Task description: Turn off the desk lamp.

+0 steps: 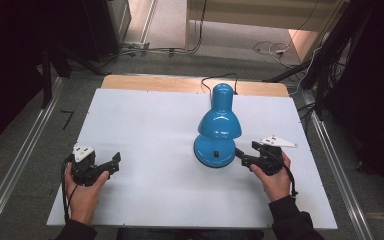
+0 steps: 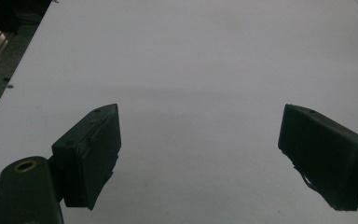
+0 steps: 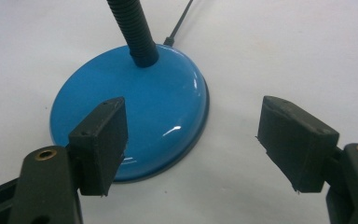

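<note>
White table (image 1: 145,125) | right hand-held gripper (image 3: 191,140) wide apart beside lamp base (image 3: 158,93)

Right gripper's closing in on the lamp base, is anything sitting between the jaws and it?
Nothing visible. The right gripper is open beside the blue lamp base, with just bare white table around it. The lamp's cord runs off behind the base.

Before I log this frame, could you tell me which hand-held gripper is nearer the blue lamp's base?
Right, open beside the base; left sits far off.
</note>
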Demonstrator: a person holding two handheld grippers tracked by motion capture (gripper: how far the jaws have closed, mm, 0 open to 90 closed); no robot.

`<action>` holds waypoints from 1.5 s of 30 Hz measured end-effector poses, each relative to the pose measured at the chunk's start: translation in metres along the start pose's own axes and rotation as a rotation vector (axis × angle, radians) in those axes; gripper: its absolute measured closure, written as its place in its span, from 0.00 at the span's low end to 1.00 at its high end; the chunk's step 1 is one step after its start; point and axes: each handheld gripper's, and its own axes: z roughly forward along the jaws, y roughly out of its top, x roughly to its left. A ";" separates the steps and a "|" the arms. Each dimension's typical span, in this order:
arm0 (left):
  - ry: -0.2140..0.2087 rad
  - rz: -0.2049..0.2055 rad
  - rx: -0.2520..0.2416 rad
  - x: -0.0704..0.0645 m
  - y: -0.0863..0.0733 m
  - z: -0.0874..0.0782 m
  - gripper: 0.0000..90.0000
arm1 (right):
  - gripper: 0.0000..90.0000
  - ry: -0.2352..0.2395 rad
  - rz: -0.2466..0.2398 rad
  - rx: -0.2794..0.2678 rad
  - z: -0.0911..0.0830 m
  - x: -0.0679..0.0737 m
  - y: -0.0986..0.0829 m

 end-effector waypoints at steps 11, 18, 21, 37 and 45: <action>0.001 0.006 0.004 -0.001 0.000 0.001 0.15 | 0.25 -0.033 0.007 -0.006 -0.016 -0.016 -0.010; 0.002 0.008 0.004 -0.002 0.000 0.001 0.15 | 0.24 -0.042 0.007 -0.004 -0.022 -0.019 -0.014; 0.000 0.008 0.005 -0.002 0.000 0.002 0.15 | 0.24 -0.046 0.004 -0.007 -0.025 -0.021 -0.016; 0.003 0.014 0.006 -0.002 0.000 0.002 0.15 | 0.23 -0.066 0.013 -0.007 -0.036 -0.031 -0.022; 0.003 0.014 0.005 -0.002 0.000 0.002 0.15 | 0.23 -0.073 0.020 -0.002 -0.040 -0.034 -0.025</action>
